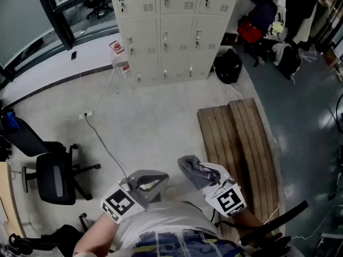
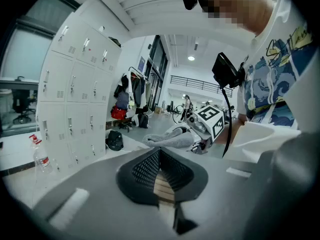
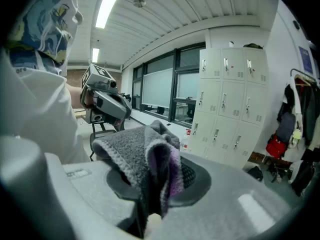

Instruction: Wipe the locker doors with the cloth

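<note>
The beige lockers (image 1: 166, 25) stand against the far wall, several steps away across the floor, and also show in the left gripper view (image 2: 75, 84) and the right gripper view (image 3: 230, 99). My right gripper (image 1: 202, 174) is held low near the person's body, shut on a grey cloth (image 1: 191, 167) with a purple edge; the cloth (image 3: 145, 156) bunches up out of the jaws. My left gripper (image 1: 146, 185) is beside it at the left, shut with nothing in it, its black pads (image 2: 145, 171) almost touching. Neither gripper is near the lockers.
A water bottle (image 1: 121, 60) stands on the floor at the lockers' left corner. A wooden pallet (image 1: 236, 138) lies at the right, a black bag (image 1: 228, 66) by the lockers' right side. An office chair (image 1: 53, 175) is at the left; a cable (image 1: 104, 143) runs across the floor.
</note>
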### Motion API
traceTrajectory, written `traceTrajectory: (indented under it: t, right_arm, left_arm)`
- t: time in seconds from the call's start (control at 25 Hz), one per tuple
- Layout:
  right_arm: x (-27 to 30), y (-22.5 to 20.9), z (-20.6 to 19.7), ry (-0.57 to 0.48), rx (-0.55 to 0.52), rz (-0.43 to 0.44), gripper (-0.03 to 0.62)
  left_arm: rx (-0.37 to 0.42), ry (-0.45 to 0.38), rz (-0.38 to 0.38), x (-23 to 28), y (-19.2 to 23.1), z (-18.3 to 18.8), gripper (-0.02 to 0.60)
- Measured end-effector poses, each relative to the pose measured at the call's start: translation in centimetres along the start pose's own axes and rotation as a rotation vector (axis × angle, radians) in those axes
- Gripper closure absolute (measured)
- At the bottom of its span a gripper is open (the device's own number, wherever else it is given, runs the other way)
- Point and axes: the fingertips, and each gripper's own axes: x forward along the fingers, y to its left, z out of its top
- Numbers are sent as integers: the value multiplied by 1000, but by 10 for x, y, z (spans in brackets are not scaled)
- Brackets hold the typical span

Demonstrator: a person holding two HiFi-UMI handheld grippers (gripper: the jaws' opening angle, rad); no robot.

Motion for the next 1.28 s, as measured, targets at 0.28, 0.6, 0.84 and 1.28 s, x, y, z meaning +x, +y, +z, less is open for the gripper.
traceTrajectory:
  t: [0.28, 0.6, 0.84, 1.28]
  right_arm:
    - [-11, -17, -12, 0, 2, -19, 507]
    - [56, -47, 6, 22, -21, 27, 505]
    - [151, -98, 39, 61, -67, 46, 505]
    - [350, -262, 116, 196, -386, -12, 504]
  left_arm:
    - [35, -14, -11, 21, -6, 20, 577]
    - [0, -62, 21, 20, 70, 23, 578]
    - [-53, -102, 24, 20, 181, 41, 578]
    - [39, -82, 31, 29, 386, 100, 577]
